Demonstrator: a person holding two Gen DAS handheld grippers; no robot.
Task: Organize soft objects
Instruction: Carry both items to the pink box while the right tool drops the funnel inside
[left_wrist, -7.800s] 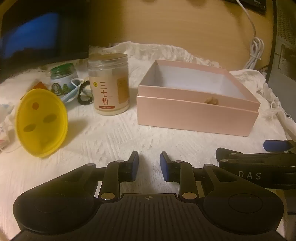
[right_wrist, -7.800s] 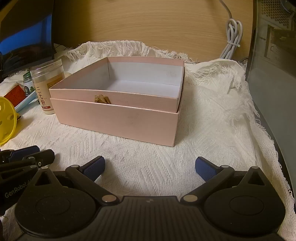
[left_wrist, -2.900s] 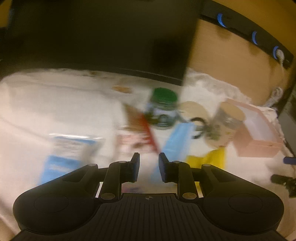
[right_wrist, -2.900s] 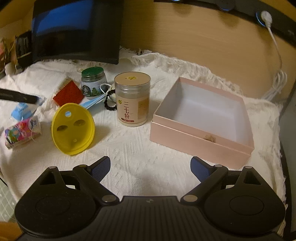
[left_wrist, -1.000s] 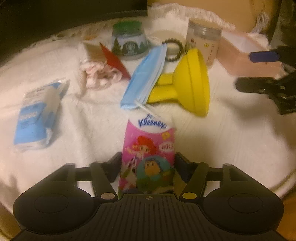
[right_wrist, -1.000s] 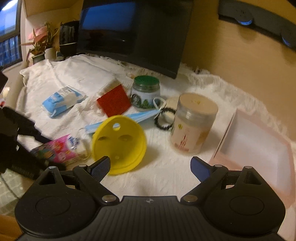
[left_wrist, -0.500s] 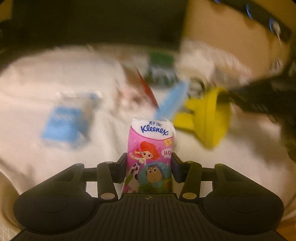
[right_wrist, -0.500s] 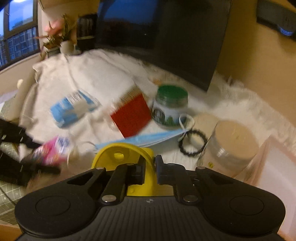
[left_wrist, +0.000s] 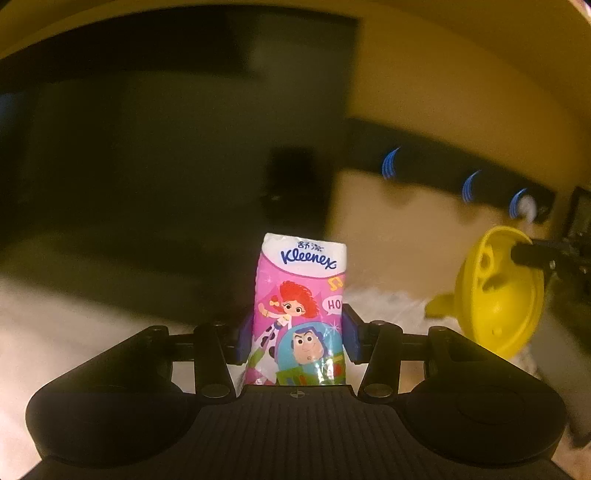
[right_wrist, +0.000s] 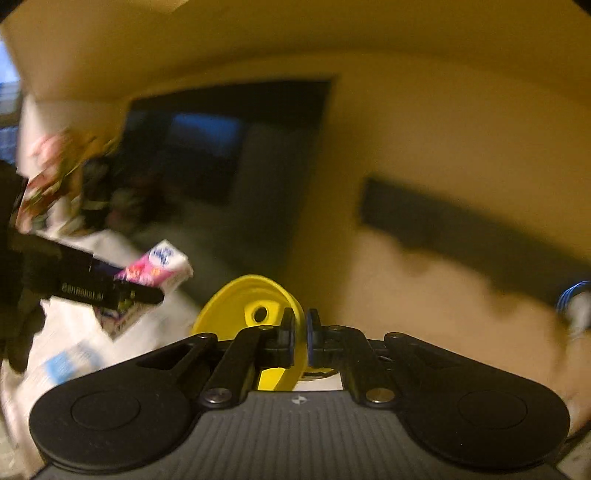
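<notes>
We saw the left tongs (left_wrist: 297, 338) clamped on a pink Kleenex tissue pack (left_wrist: 300, 314), one blue pad (left_wrist: 244, 338) against each side of its lower half. The pack stood upright between them, its white top with the brand name uppermost and cartoon figures printed below. In the right wrist view the same pack (right_wrist: 155, 273) showed at the left, tilted, sticking out past the dark fingers of the left tongs (right_wrist: 122, 291), clear of the white cloth (right_wrist: 74, 347) on the worktop.

The right tongs (right_wrist: 300, 338) were pinched nearly together on the thin rim of a yellow funnel (right_wrist: 243, 306), whose wide mouth faced the camera with a hole showing in its wall. From the left wrist view that funnel (left_wrist: 495, 291) hung at the right, gripped at its upper edge by the dark tip of the right tongs (left_wrist: 532, 254), its spout pointing left.

Behind both we made out a dark monitor (right_wrist: 221, 147), a tan wall and a black power strip (left_wrist: 443, 173) with blue-ringed sockets, all blurred. A blue-and-white packet (right_wrist: 66, 363) lay smeared on the cloth.
</notes>
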